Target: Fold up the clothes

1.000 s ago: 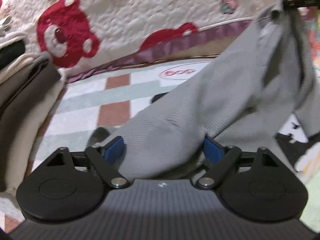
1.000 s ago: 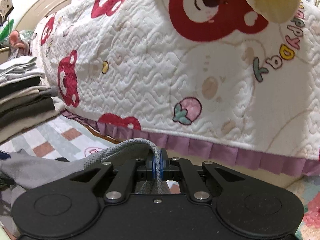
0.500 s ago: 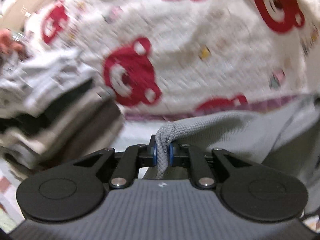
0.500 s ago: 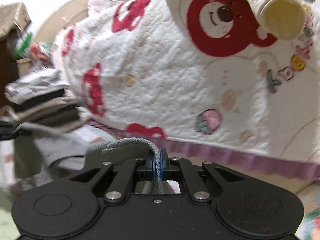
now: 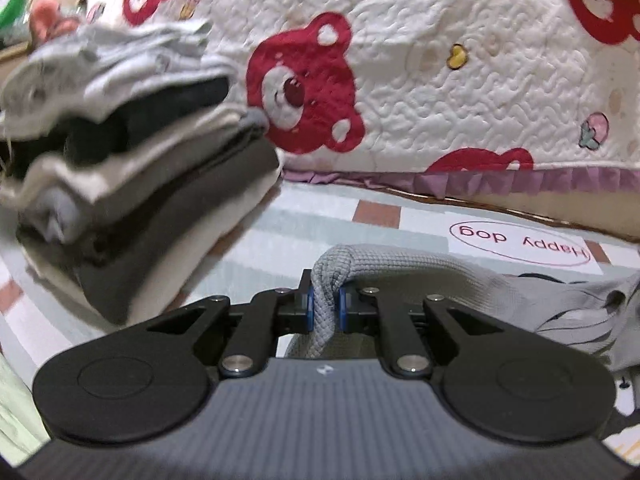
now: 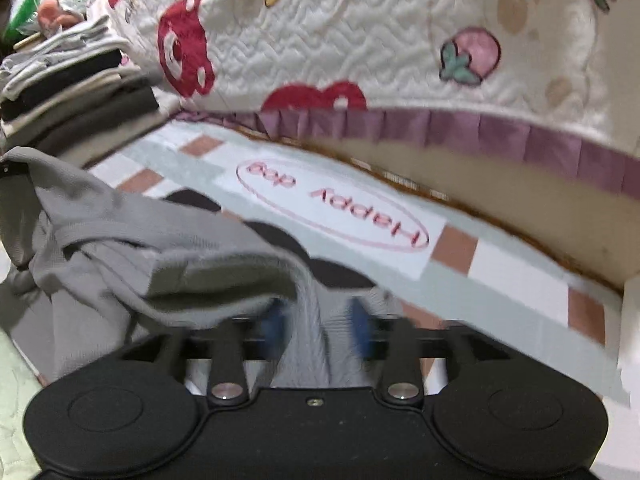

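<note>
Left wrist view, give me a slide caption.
Left hand-held gripper shut on a grey garment beside the stack of folded clothes.

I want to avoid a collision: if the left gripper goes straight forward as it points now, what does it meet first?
Probably the mat, then the quilt hanging behind it. The left gripper is shut on the grey garment; the folded stack lies left of that line. Depth is uncertain.

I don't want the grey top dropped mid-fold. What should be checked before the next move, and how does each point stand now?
1. Left hand-held gripper pinching the grey top: ok.
2. Right hand-held gripper clamped on it: not ok, pads apart, cloth loose between them.
3. Top spread flat: not ok, bunched.
4. Mat ahead bare: ok.
5. Stack of folded clothes apart from the top: ok.
</note>
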Available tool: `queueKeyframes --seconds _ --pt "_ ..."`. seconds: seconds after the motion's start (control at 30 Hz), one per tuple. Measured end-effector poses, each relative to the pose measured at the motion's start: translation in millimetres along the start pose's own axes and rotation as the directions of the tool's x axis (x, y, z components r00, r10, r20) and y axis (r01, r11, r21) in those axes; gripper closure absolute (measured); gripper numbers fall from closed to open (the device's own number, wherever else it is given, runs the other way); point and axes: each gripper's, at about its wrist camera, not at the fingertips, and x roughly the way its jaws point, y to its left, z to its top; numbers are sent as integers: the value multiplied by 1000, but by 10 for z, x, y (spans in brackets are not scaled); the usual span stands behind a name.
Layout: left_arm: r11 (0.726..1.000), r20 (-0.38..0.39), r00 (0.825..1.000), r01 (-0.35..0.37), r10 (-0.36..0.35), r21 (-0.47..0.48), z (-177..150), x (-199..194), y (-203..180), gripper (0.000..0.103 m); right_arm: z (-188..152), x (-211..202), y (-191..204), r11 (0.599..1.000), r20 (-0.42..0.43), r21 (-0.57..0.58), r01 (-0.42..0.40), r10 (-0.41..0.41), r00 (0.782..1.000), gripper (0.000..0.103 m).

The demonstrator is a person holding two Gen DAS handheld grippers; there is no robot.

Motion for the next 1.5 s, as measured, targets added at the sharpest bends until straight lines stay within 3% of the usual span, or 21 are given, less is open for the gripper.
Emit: queueKeyframes --seconds 0.1,0.17,0.2,0.23,0.27,0.4,0.5,0.6,0.73,0.83,0.97,1.03,1.07,1.17,1.23,1.33,1.43,1.5 --pt "1000 -19 1000 0 0 -23 -44 53 42 93 -131 52 -17 1000 -27 -6 -6 6 1000 43" --pt "999 -31 1000 0 -1 -39 -74 88 71 93 -219 135 -11 1000 -44 -17 5 -6 999 49" --pt "999 -37 999 -1 -1 -47 -88 105 85 93 -239 165 -14 1000 -36 -18 12 -13 999 60" --pt "999 -43 999 -1 -2 -55 -103 123 99 93 -251 192 -18 1000 -29 -15 16 -16 999 97" --pt "999 -48 999 1 -4 -54 -82 98 108 93 -213 194 -26 1000 -25 3 10 -10 1000 100" --pt "998 -34 998 51 -52 -42 141 -355 -59 93 95 -172 -28 997 107 30 67 -70 992 100" --pt "998 10 999 35 -36 52 301 -706 -253 93 313 -704 -104 995 222 64 70 -83 971 100" --pt "998 35 998 42 -44 55 397 -949 -293 93 313 -1197 -198 993 295 101 67 -94 951 100" --pt "997 -7 999 46 -46 67 298 -1179 -286 93 -42 -1445 -302 986 239 164 -21 -19 971 100" --pt "997 -96 994 52 -47 51 149 -1162 -281 93 -433 -1246 -315 971 126 217 -97 71 989 100" --pt "997 -235 970 71 -69 3 57 -658 -317 93 -636 -616 -251 975 -21 215 -61 67 998 100" --pt "995 -227 973 48 -27 89 176 -353 -357 93 -478 -290 -253 979 -31 197 -48 55 998 100" --pt "994 -183 983 39 -19 104 382 -376 -371 94 -318 -160 -267 980 -15 193 -45 48 999 100" --pt "990 -40 999 10 -4 138 1039 -487 -410 94 316 -42 -392 974 134 225 -4 -27 991 100" --pt "987 56 998 -12 4 159 1476 -562 -436 94 843 -238 -470 960 277 272 56 -134 951 100" --pt "982 199 980 -49 11 185 2132 -673 -475 94 1532 -784 -451 961 448 255 110 -218 867 101" --pt "975 339 941 -89 14 205 2789 -785 -514 94 1979 -1466 -307 962 596 198 186 -269 757 101" --pt "972 440 898 -103 0 211 3091 -1070 -532 94 2086 -1928 -221 959 678 183 218 -284 678 101"
